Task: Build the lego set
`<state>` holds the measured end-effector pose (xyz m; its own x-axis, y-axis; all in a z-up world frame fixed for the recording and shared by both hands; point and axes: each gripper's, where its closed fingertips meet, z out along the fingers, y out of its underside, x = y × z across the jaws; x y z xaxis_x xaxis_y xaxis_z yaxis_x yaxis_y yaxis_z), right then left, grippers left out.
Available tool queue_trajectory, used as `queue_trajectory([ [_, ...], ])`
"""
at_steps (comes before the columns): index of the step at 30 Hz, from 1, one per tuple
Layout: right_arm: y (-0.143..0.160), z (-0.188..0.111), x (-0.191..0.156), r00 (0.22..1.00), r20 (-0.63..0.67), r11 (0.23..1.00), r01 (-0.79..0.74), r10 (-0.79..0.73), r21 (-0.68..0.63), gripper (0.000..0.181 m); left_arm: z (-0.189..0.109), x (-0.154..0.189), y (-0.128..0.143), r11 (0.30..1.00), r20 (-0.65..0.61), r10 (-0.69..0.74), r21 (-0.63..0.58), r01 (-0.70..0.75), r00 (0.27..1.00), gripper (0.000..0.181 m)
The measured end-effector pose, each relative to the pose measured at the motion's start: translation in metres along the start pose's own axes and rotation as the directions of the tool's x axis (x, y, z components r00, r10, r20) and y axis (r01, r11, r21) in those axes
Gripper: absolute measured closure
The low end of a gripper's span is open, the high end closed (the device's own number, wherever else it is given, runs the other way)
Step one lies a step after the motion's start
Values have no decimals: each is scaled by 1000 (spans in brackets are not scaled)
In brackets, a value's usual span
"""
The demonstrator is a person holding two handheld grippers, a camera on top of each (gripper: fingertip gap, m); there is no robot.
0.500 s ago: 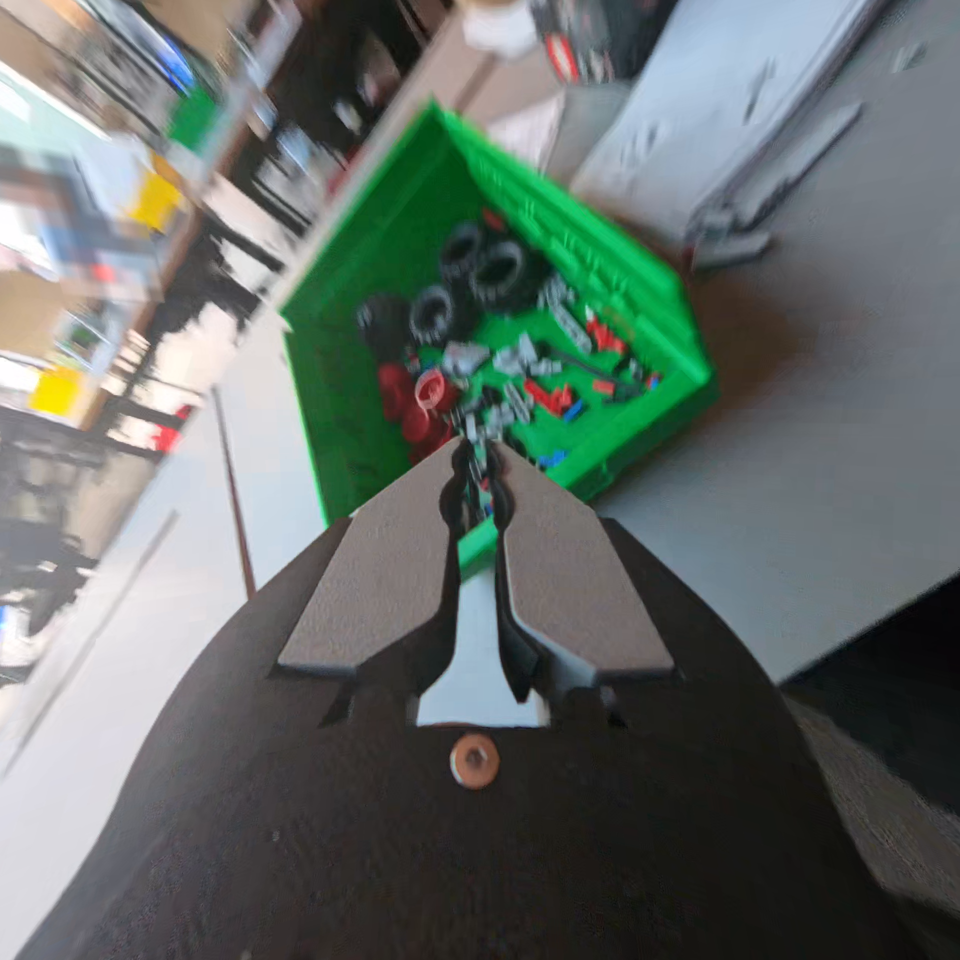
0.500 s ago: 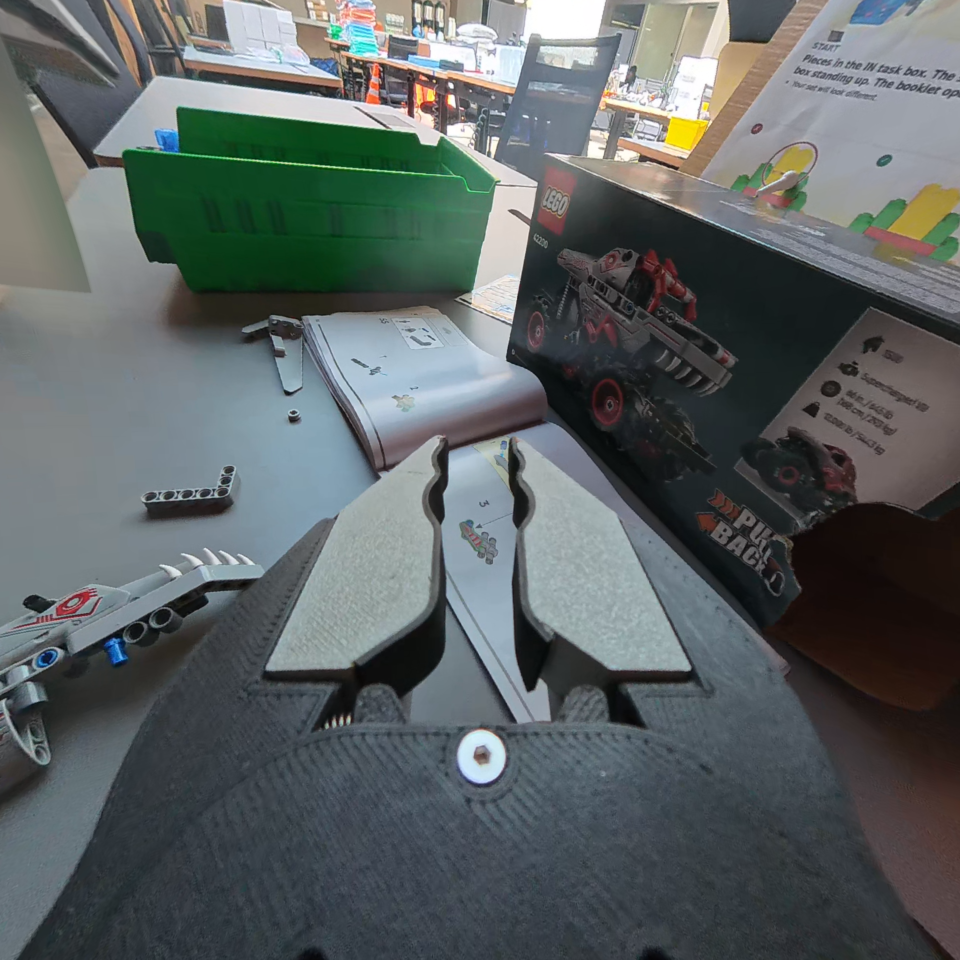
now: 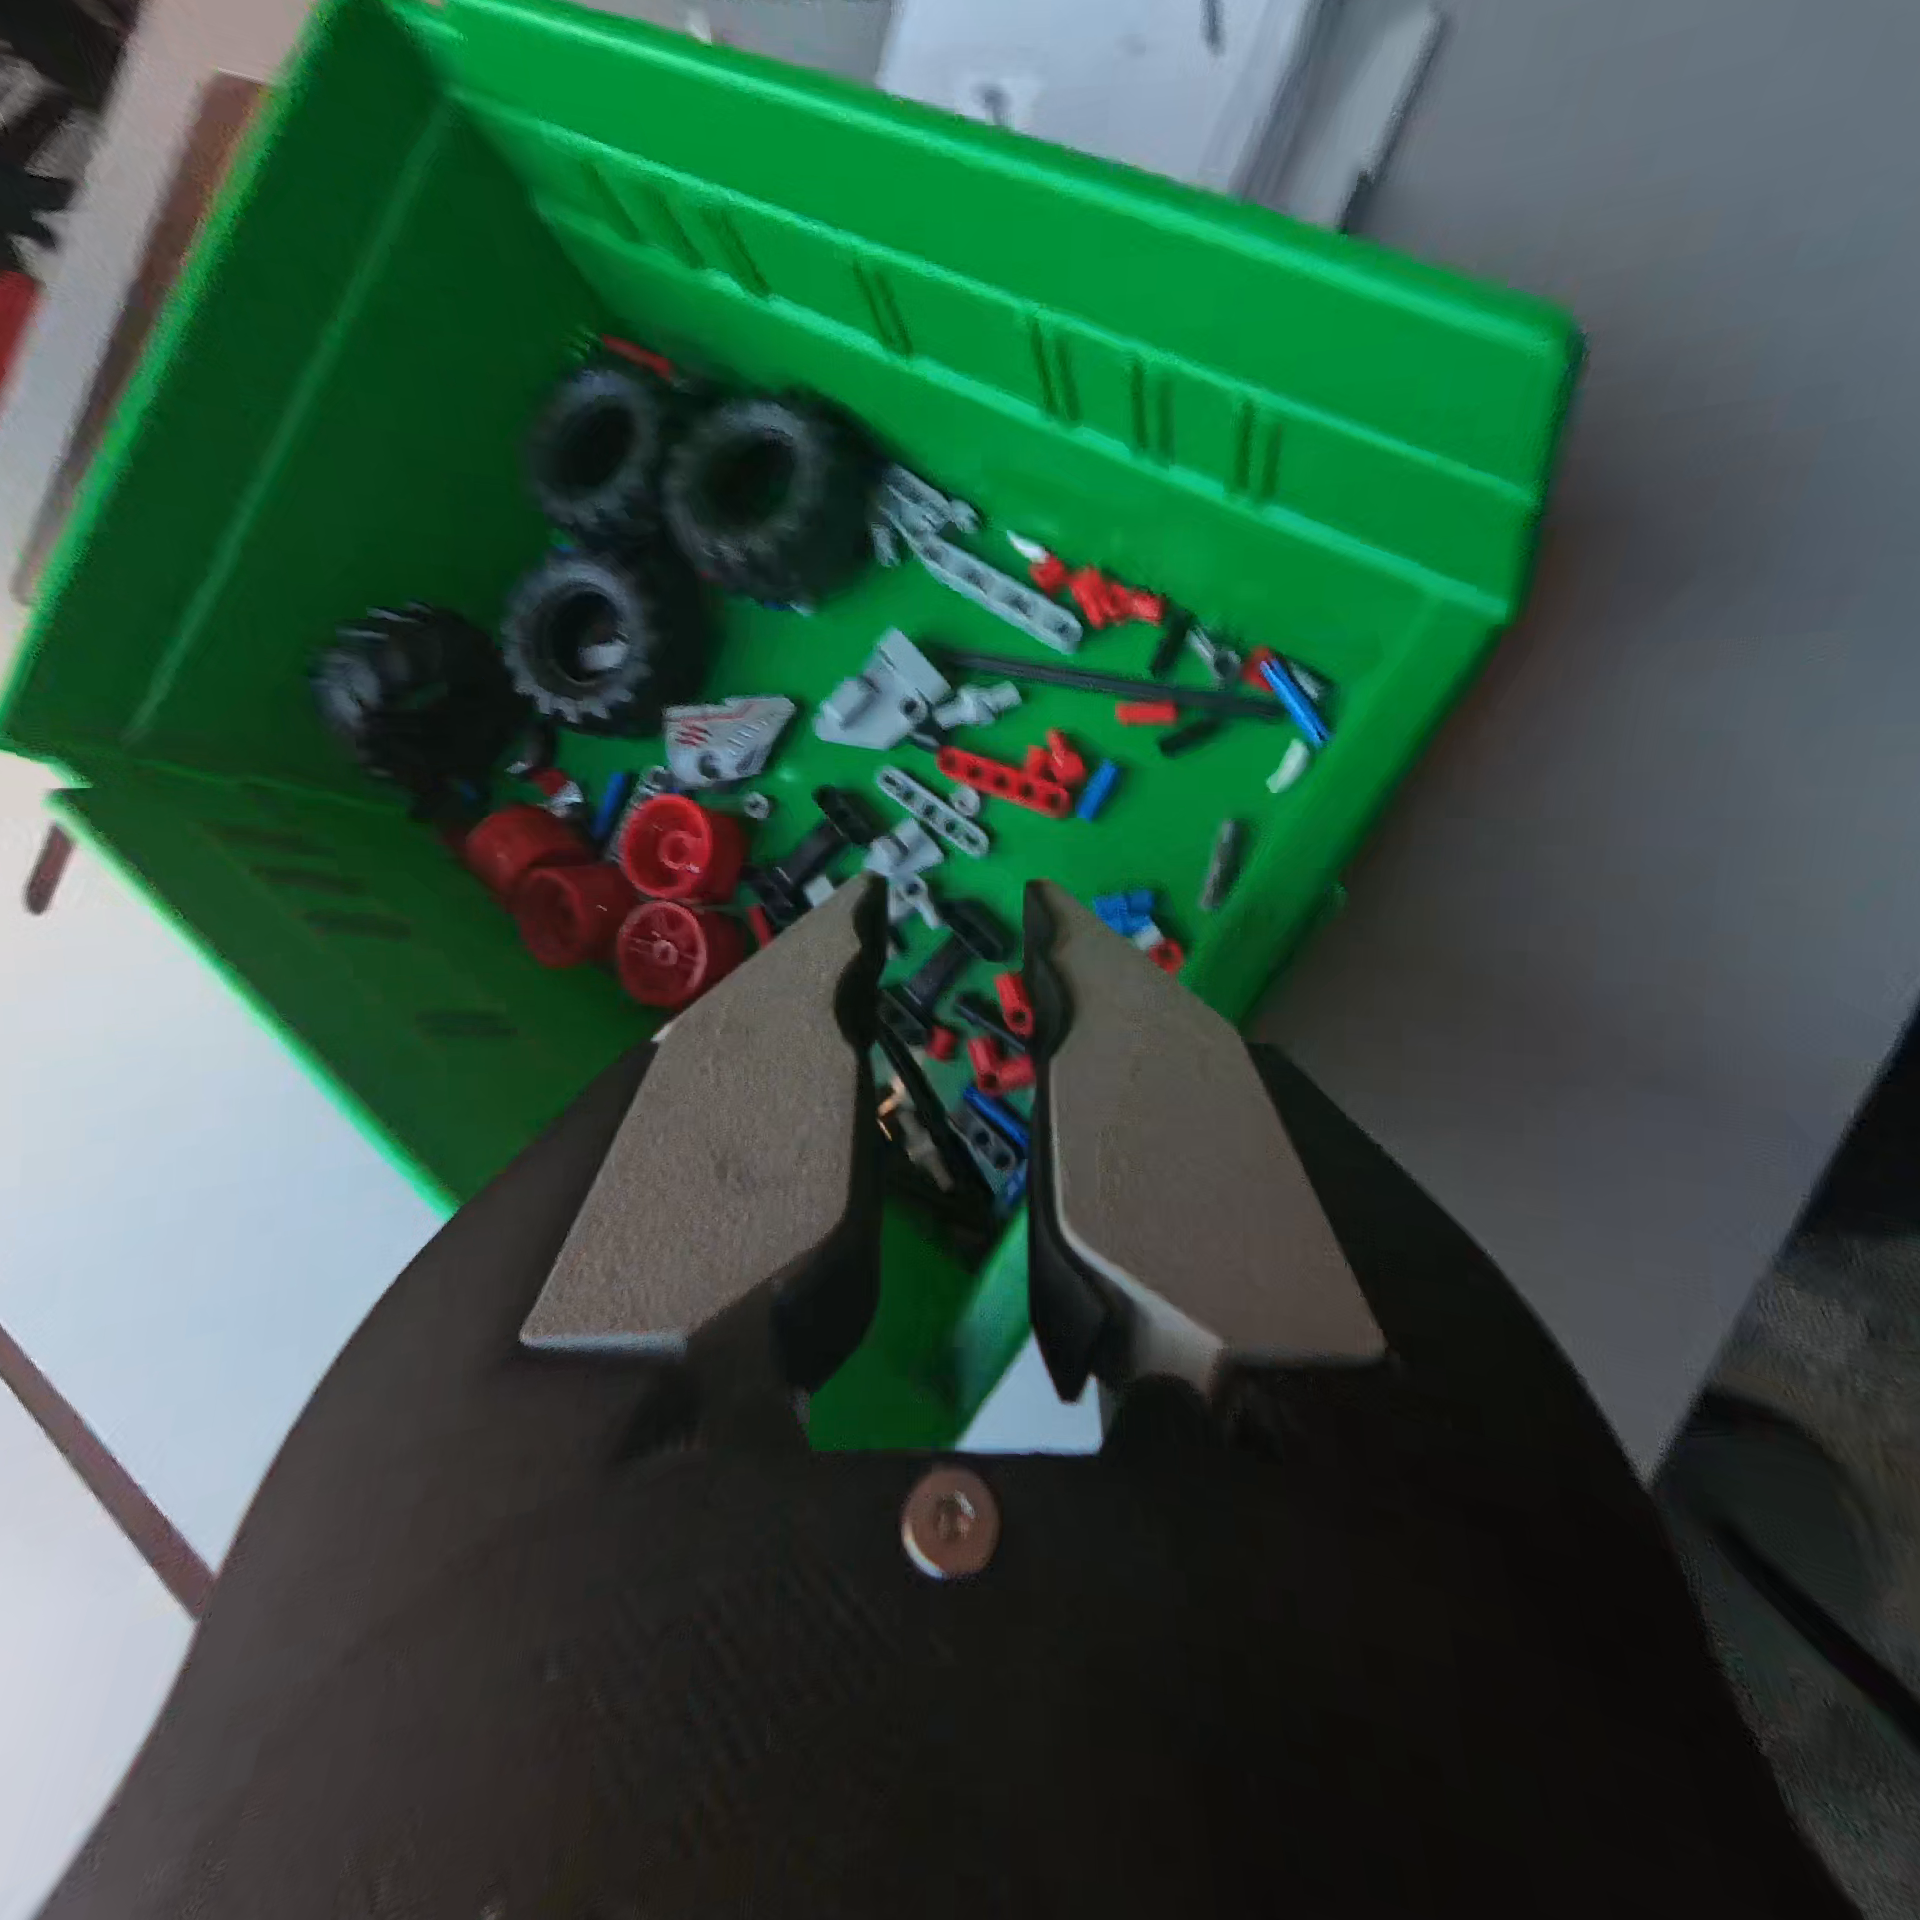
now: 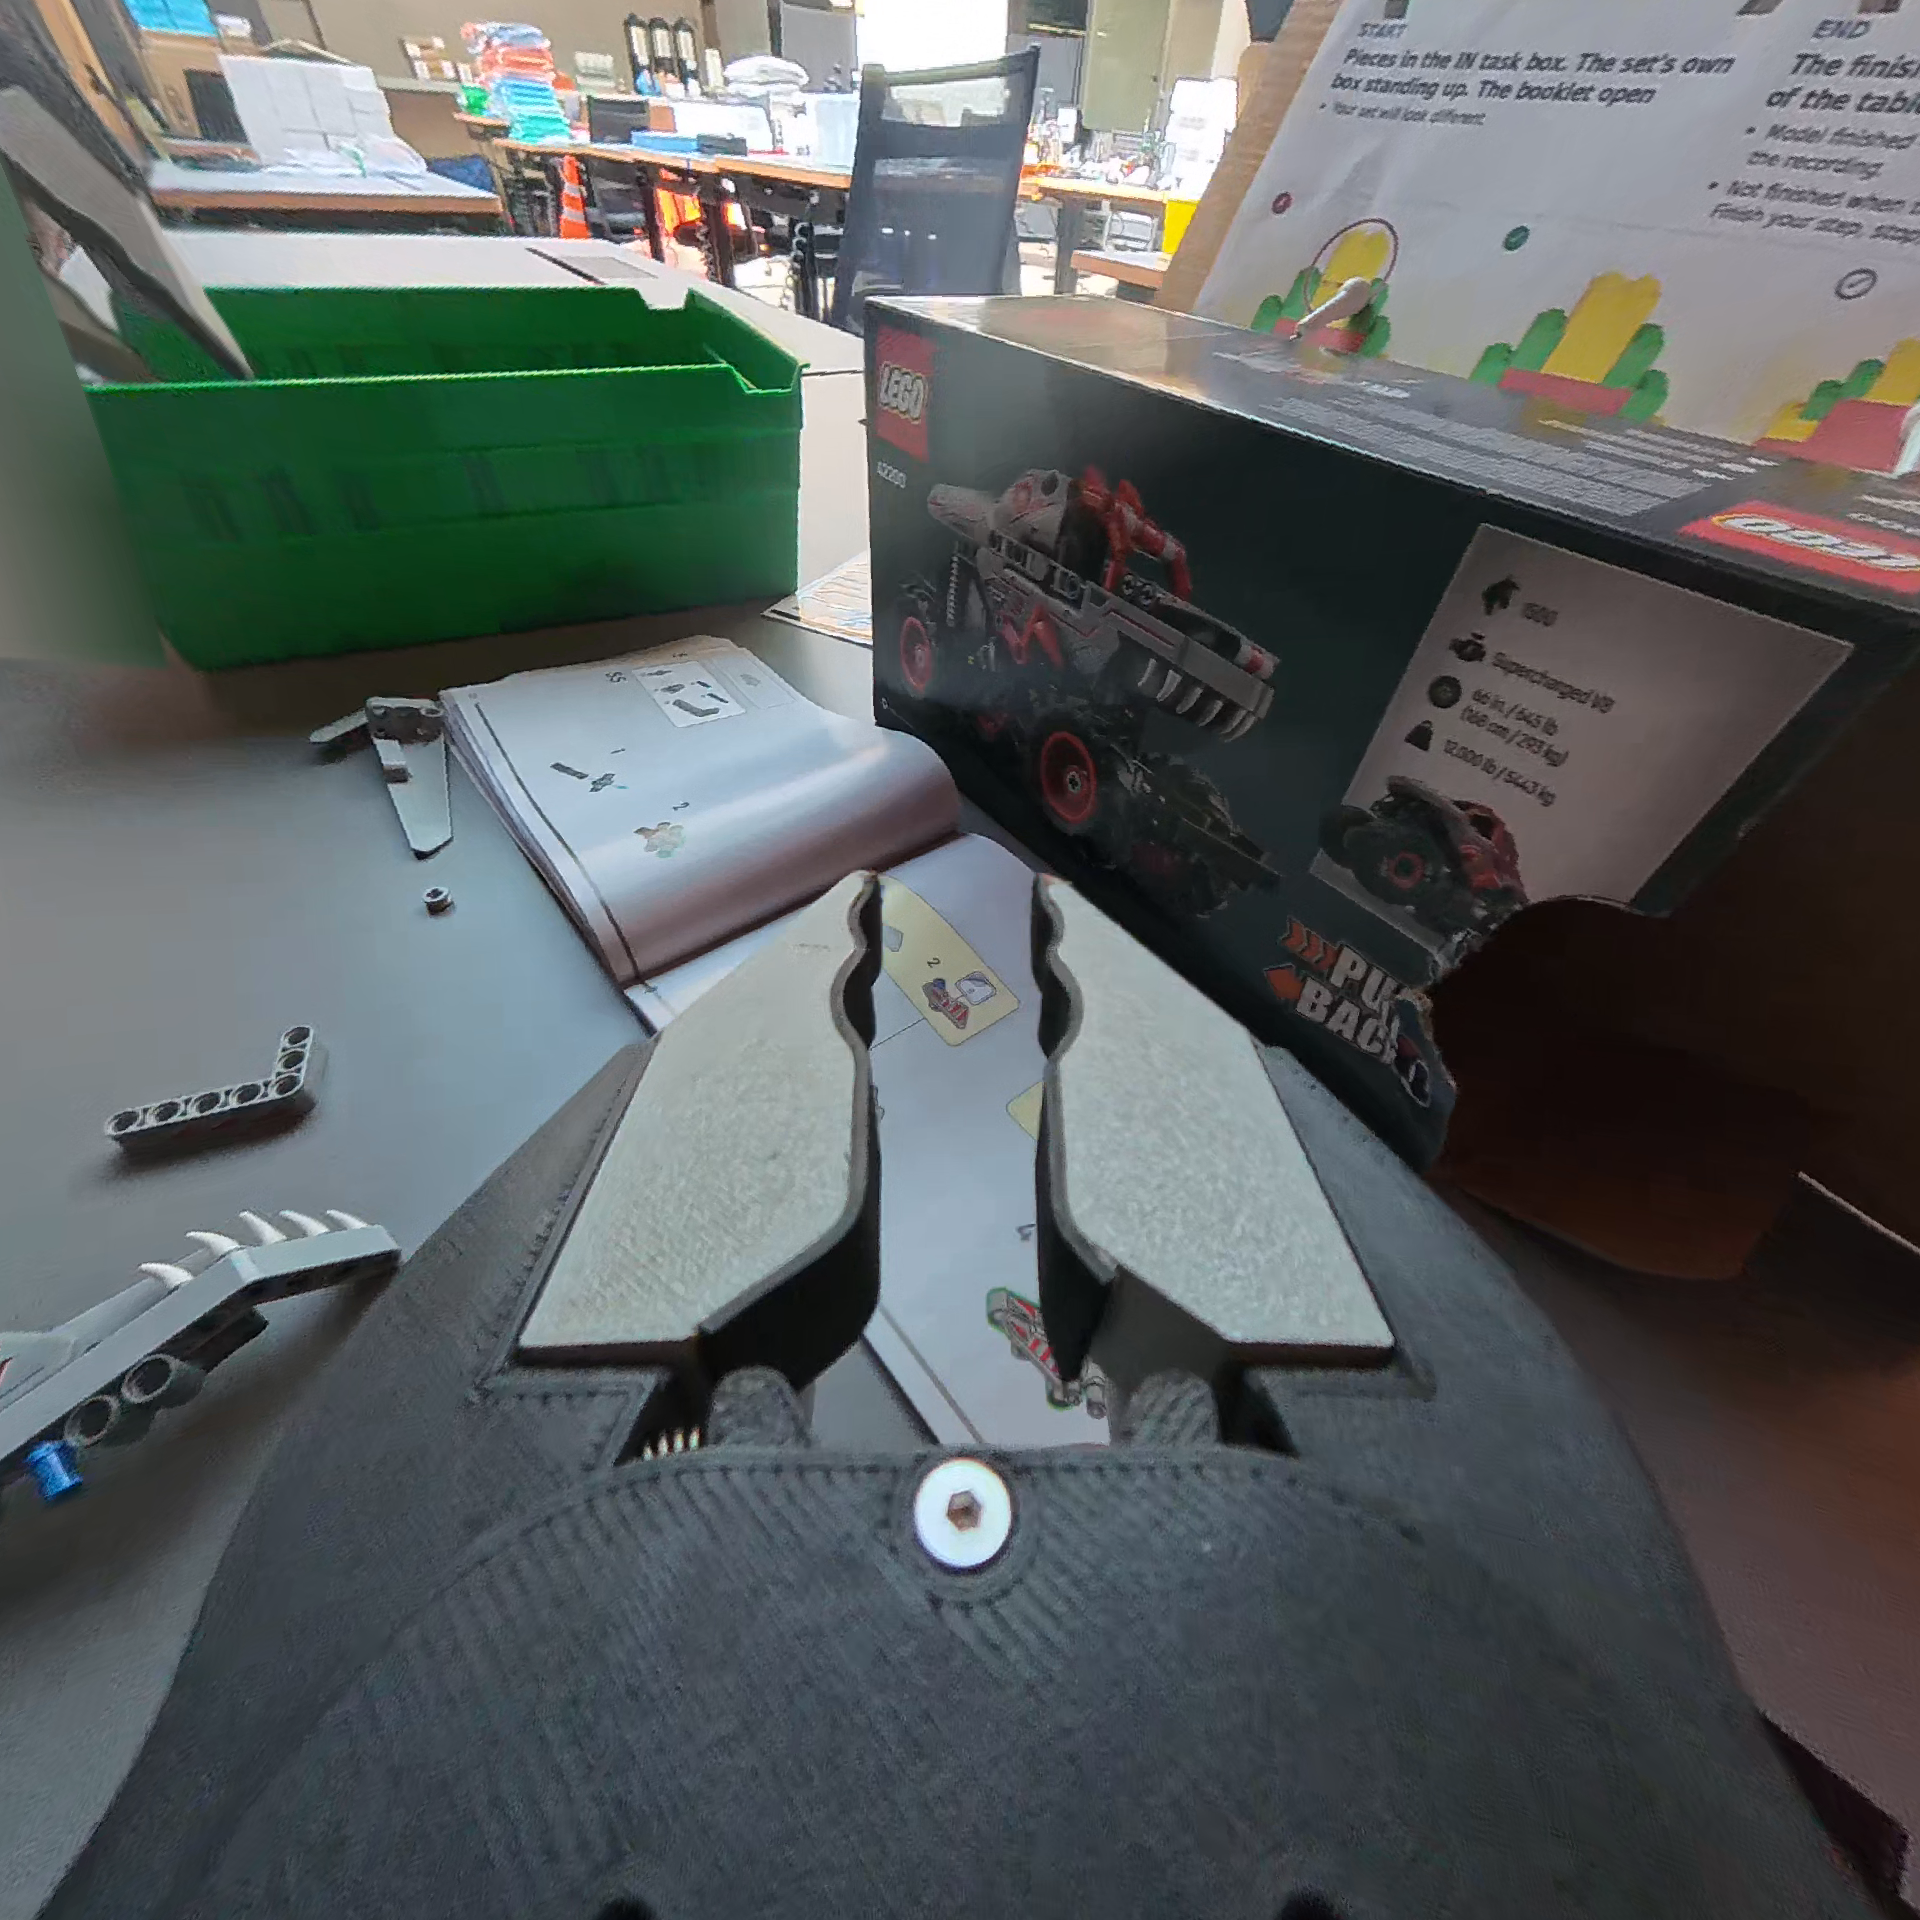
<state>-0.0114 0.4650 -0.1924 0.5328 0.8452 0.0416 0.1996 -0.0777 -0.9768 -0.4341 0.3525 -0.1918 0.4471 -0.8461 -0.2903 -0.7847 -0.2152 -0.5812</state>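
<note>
Looking down, left wrist view alone shows green bin (image 3: pixel 343 436) interior: black tyres (image 3: pixel 764 488), red hubs (image 3: pixel 670 847), small parts. Left gripper (image 3: pixel 954 904) narrowly parted, empty, over near parts. Right gripper (image 4: pixel 956 899) parted, empty, above open booklet (image 4: pixel 717 790); toothed assembly (image 4: pixel 187 1320) near left.

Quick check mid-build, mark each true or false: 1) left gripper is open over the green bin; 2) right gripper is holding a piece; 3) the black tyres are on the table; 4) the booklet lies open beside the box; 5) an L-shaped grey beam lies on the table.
1) True: the left gripper is open above the green bin.
2) False: the right gripper is open and empty.
3) False: the tyres are in the bin.
4) True: booklet, box.
5) True: beam.
</note>
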Motion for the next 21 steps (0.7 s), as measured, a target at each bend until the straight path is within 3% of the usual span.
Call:
queue_trajectory([
  [1, 0, 0, 1, 1000, -6, 1000, -1, 1, 1, 156, 2, -6, -11, 998, -1, -52, 46, 52, 999, 162],
  [4, 0, 0, 0, 1000, -16, 1000, 17, -17, 2, 156, 19, -6, -28, 991, -49, -125, 42, 127, 991, 164],
  [9, 2, -1, -11, 998, 4, 998, 66, -66, -18, 158, 64, 10, -14, 978, -114, -105, -190, 82, 988, 156],
  [13, 2, -2, -20, 996, 41, 996, 85, -84, -16, 158, 92, 17, -4, 949, -144, -187, -281, 141, 972, 154],
  [16, 1, -3, -23, 995, 65, 997, 78, -77, -5, 159, 96, 10, -6, 938, -128, -256, -275, 213, 958, 152],
  [21, -1, -4, -23, 995, 85, 999, 54, -54, 8, 160, 95, 4, 0, 937, -95, -223, -297, 186, 970, 152],
])
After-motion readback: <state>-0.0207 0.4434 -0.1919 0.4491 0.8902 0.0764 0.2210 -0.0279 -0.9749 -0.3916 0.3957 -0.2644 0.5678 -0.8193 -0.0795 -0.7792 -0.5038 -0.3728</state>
